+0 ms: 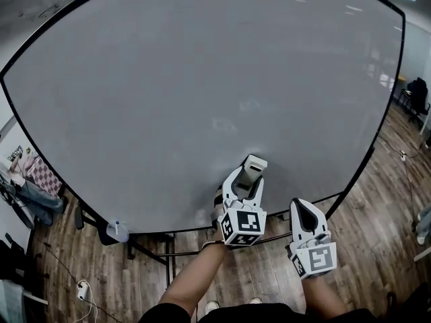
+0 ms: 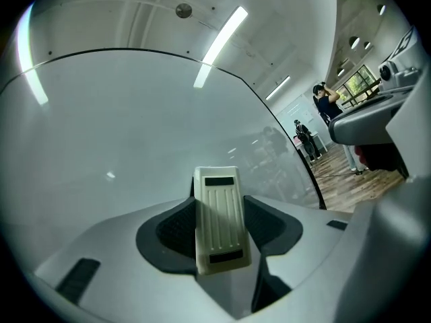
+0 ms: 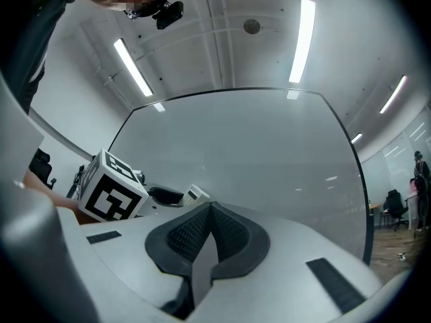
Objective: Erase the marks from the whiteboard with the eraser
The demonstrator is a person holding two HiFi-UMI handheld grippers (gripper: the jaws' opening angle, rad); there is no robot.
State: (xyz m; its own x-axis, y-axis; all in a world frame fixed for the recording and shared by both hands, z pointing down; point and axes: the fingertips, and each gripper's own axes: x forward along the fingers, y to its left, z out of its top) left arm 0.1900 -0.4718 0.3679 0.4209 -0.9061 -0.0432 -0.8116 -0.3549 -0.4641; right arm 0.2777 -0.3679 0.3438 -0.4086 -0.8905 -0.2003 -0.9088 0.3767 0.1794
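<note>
Nearest to the person, the right gripper (image 1: 304, 210) hangs idle just below the board's bottom edge, its ribbed black pads pressed together on nothing. Beside it the left gripper (image 1: 246, 180) is clamped on the eraser (image 1: 253, 167), a cream plastic block with a grooved back. The eraser sticks out past the jaw tips, its far end at or very near the whiteboard (image 1: 168, 79), low and right of centre. To wipe well, I judge its wiping face should lie flat on the surface, with even pressure and overlapping strokes up towards the faint grey smudges (image 1: 225, 123) above it; a tilted eraser would likely only streak. The board is smooth, glossy and pale grey, thinly framed in black, and mirrors the ceiling lights.
</note>
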